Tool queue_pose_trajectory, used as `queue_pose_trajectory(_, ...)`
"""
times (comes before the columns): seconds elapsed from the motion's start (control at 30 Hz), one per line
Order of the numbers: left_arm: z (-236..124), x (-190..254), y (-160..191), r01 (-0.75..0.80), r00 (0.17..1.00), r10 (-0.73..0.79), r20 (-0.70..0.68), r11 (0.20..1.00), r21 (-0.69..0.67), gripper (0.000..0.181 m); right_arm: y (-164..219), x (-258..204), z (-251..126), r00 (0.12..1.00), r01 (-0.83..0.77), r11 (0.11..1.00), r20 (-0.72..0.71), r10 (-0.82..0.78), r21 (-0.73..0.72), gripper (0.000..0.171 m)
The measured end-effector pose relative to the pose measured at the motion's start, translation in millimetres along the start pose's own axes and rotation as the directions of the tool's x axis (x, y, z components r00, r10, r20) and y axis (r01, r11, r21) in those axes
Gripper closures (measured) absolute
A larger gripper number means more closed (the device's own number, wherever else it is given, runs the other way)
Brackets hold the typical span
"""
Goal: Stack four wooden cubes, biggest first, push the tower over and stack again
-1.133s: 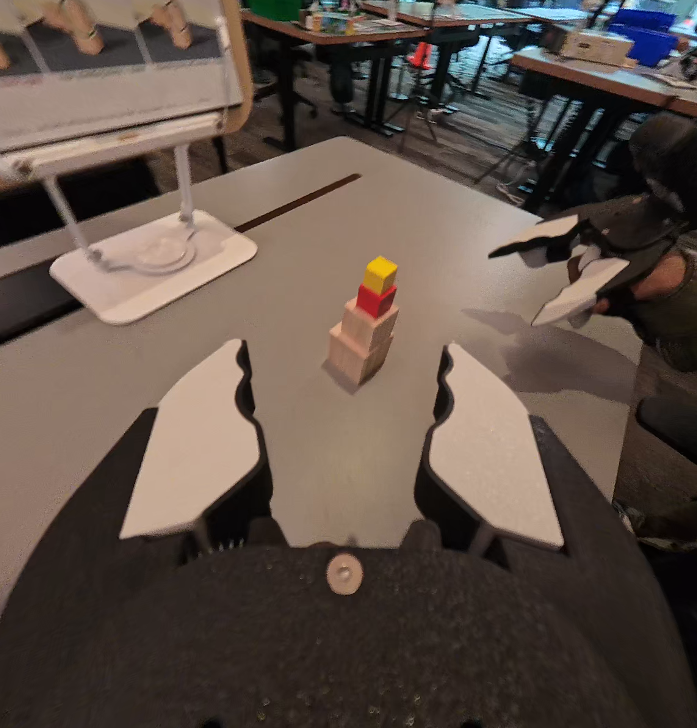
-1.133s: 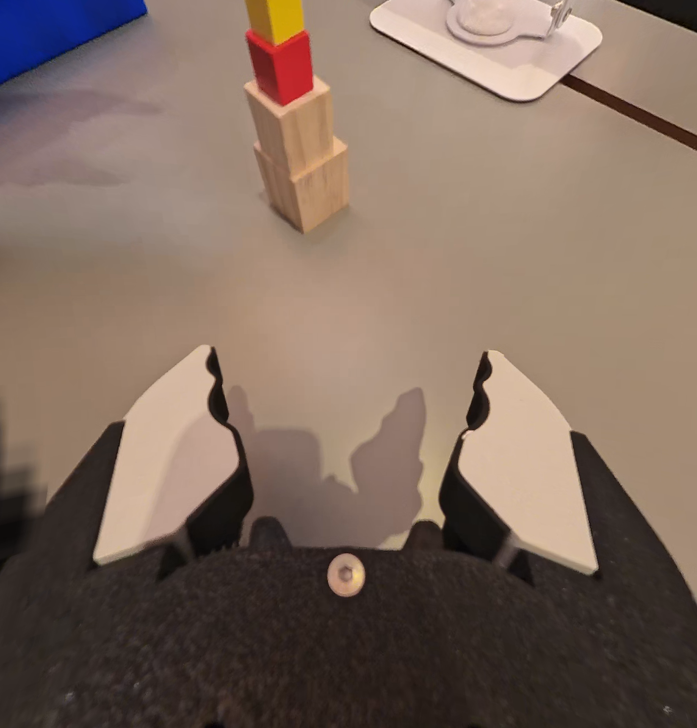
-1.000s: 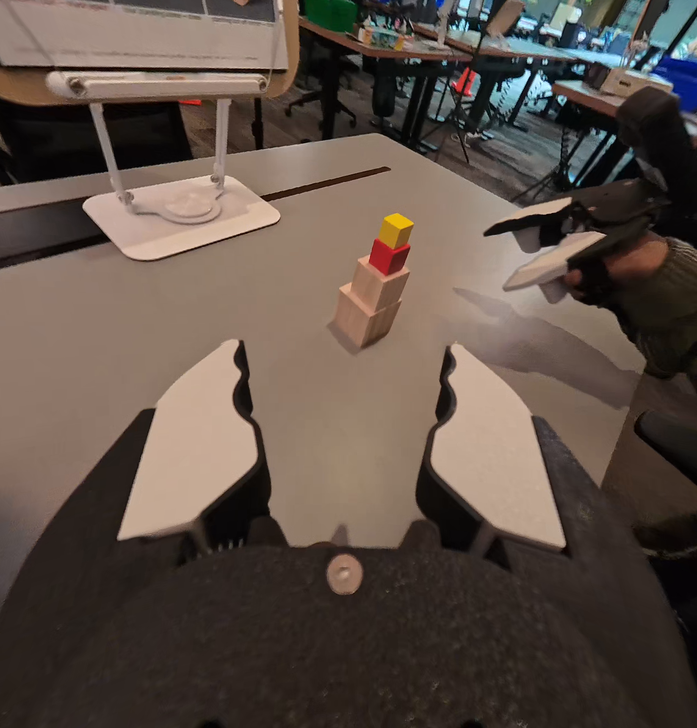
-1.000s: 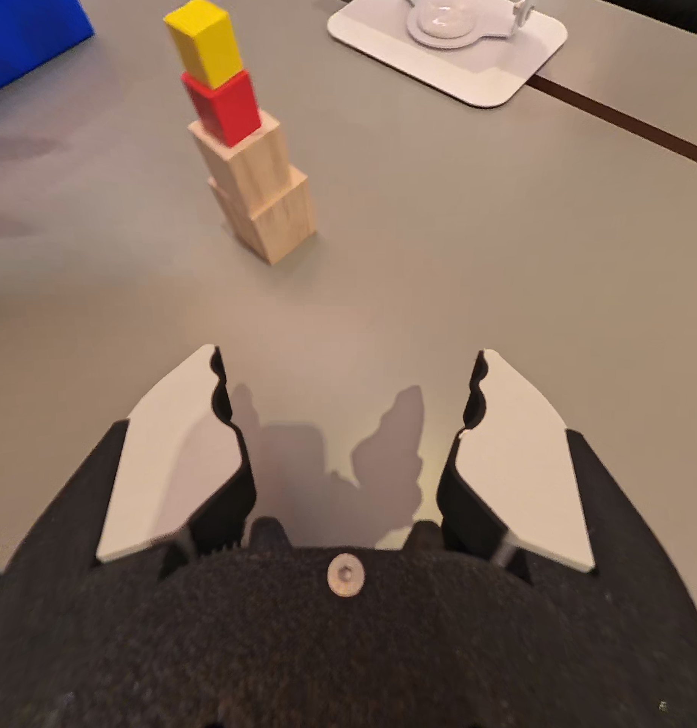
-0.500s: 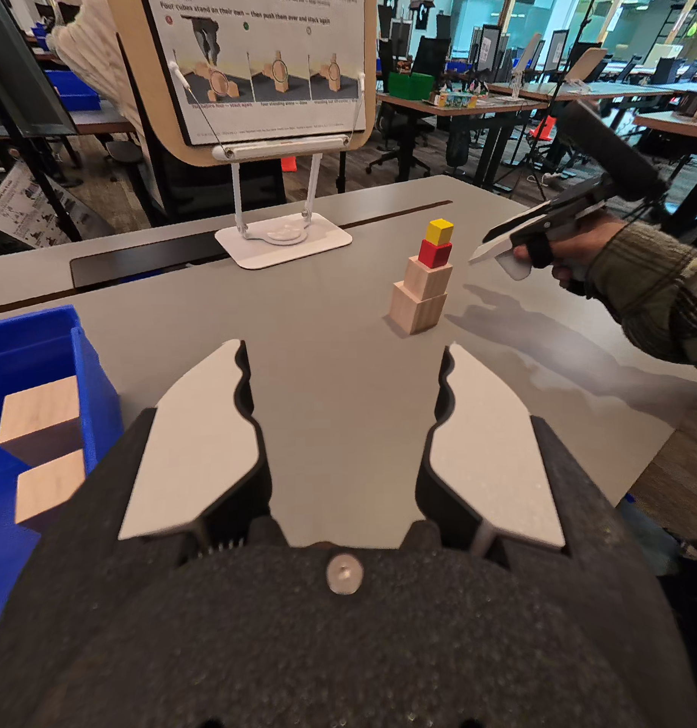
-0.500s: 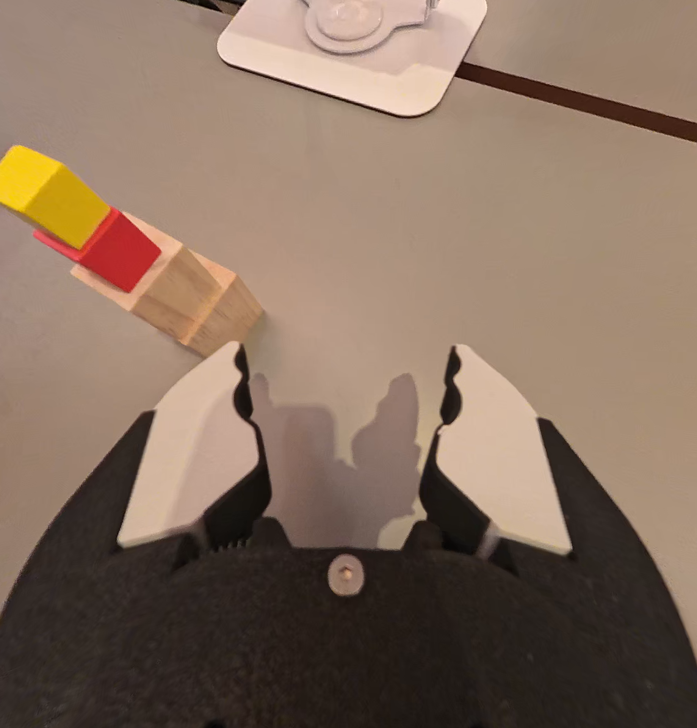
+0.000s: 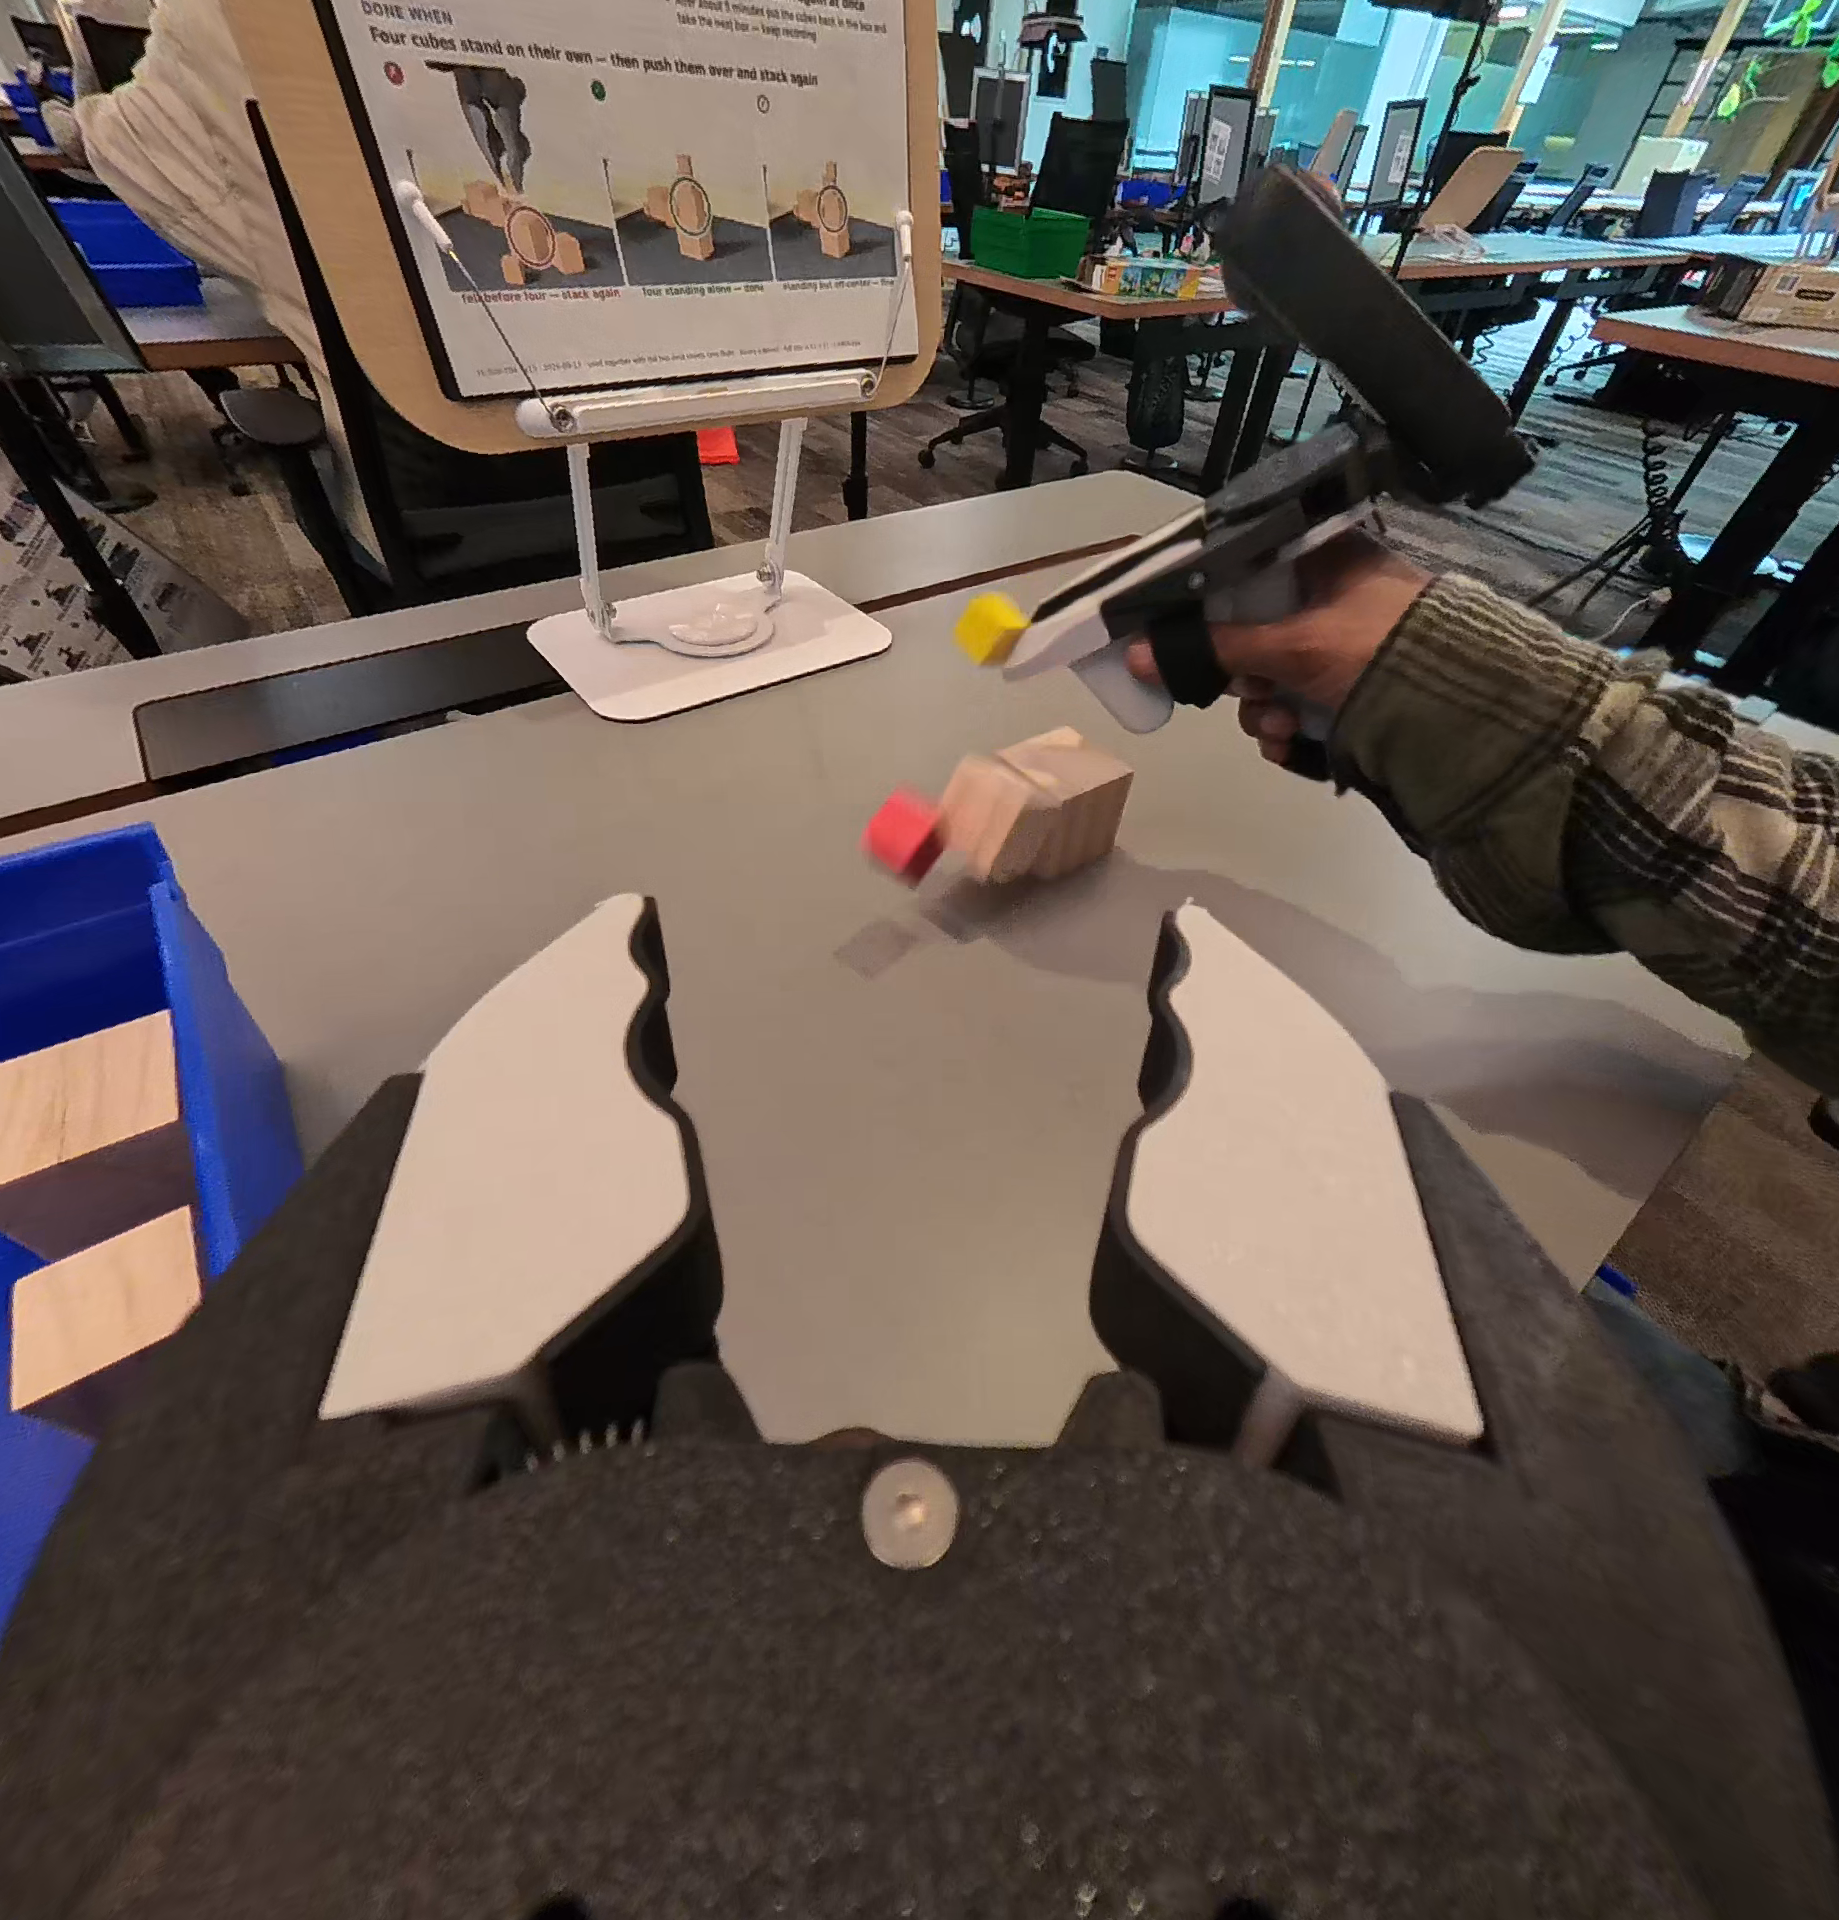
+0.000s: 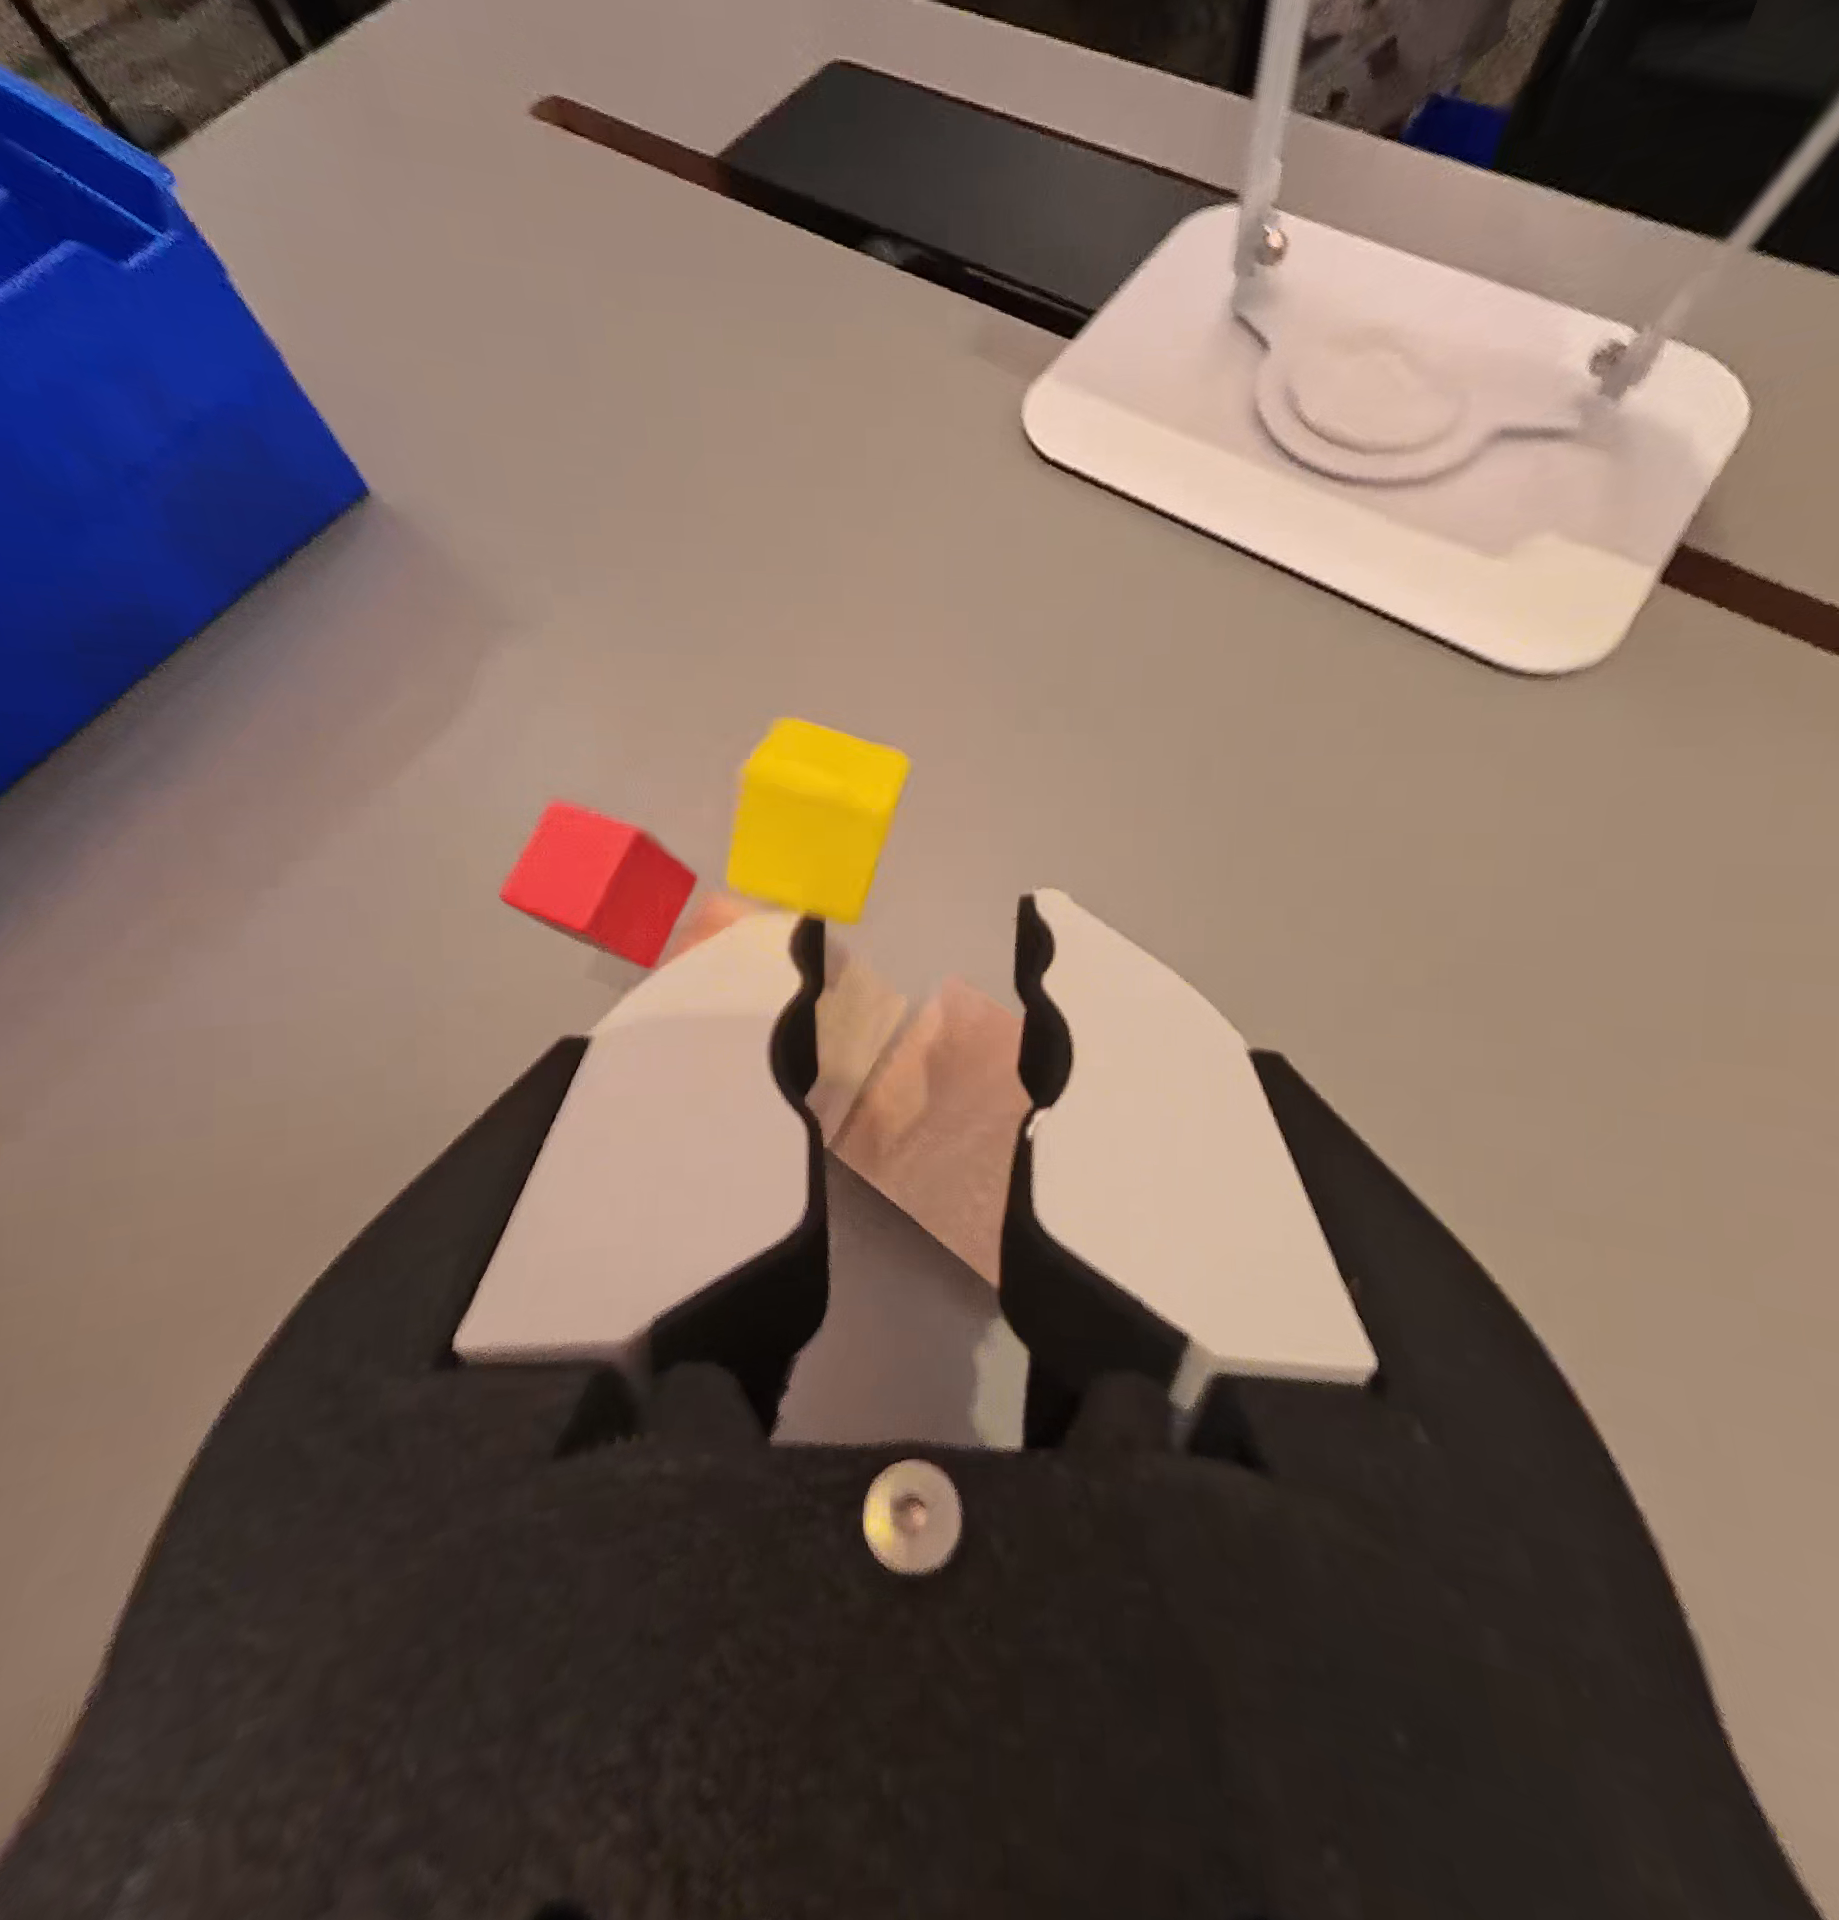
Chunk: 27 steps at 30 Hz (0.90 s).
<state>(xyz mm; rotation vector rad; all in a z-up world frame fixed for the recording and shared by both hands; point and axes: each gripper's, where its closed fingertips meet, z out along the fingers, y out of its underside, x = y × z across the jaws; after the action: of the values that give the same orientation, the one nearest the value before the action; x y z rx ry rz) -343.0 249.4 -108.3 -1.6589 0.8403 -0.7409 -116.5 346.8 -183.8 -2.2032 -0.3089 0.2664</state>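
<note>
On the grey surface [image 7: 603, 862] the two plain cubes [image 7: 1040, 805] tip leftward mid-fall; red cube [image 8: 598, 881] and yellow cube [image 8: 813, 819] are airborne. My right tool [image 8: 915, 930] is narrowed, holding nothing; left tool [image 7: 904, 935] is wide, empty. Risk: small cubes could bounce off the edge.

Black foam-textured left claw [image 7: 899, 1049], white scalloped fingers [image 7: 525, 1164], silver screw, olive plaid sleeve [image 7: 1621, 790]

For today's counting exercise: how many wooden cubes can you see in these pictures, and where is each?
6: yellow cube at the right tool's tip, red cube tumbling, two plain cubes toppling together, two in the blue bin. More may be hidden.
</note>
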Motion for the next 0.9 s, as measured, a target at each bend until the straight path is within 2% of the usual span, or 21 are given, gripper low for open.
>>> queue_pose_trajectory(0.03,-1,1,0,-0.007,1.000,0.007,-0.001,1.000,-0.002,0.093,-4,-4,0,1.000,0.007,1.000,0.011,-0.007,0.006,0.136)
queue_pose_trajectory(0.3,0,0,-2,-0.014,1.000,0.014,-0.009,1.000,0.024,0.095,7,14,-25,1.000,0.000,0.999,-0.017,0.001,0.038,0.122)
queue_pose_trajectory(0.47,6,4,4,-0.031,0.999,0.031,-0.020,1.000,0.001,0.095,28,31,-52,0.999,-0.019,0.998,-0.037,0.021,0.055,0.122)
queue_pose_trajectory(0.7,19,19,9,-0.059,0.996,0.058,-0.073,0.998,-0.007,0.096,73,61,-93,0.994,-0.071,0.996,-0.077,0.075,0.054,0.121)
queue_pose_trajectory(0.9,43,40,24,-0.046,0.986,0.039,-0.163,0.998,-0.040,0.095,129,96,-125,0.981,-0.135,0.990,-0.134,0.138,0.030,0.113)
